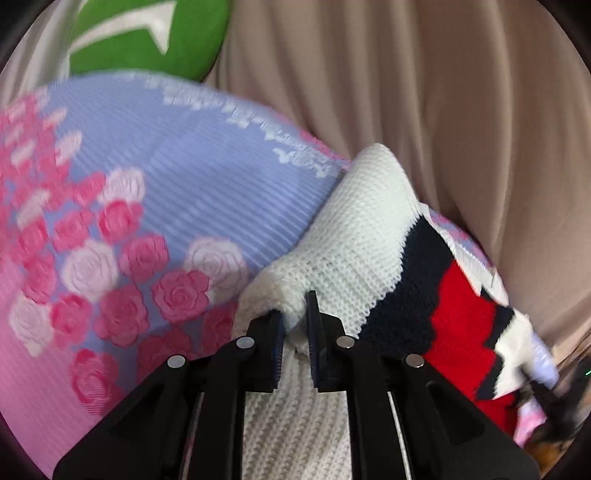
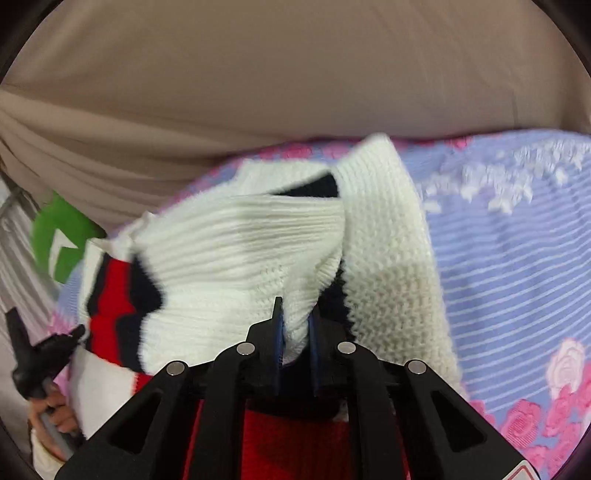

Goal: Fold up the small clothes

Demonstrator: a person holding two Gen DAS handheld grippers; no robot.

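A small knitted sweater (image 1: pixel 354 236), white with navy and red bands, is lifted over a lilac bedspread with pink roses (image 1: pixel 155 206). My left gripper (image 1: pixel 295 325) is shut on a bunched white fold of the sweater. In the right wrist view the same sweater (image 2: pixel 240 258) hangs in folds, and my right gripper (image 2: pixel 295 332) is shut on its white ribbed edge. The other gripper (image 2: pixel 40 350) shows at the left edge of that view, held by a hand (image 2: pixel 55 410). The sweater's lower part is hidden behind the gripper bodies.
A beige curtain (image 1: pixel 424 92) hangs behind the bed. A green cushion with white marks (image 1: pixel 147 33) lies at the bed's far end. The rose-patterned bedspread (image 2: pixel 517 258) spreads out to the right of the sweater.
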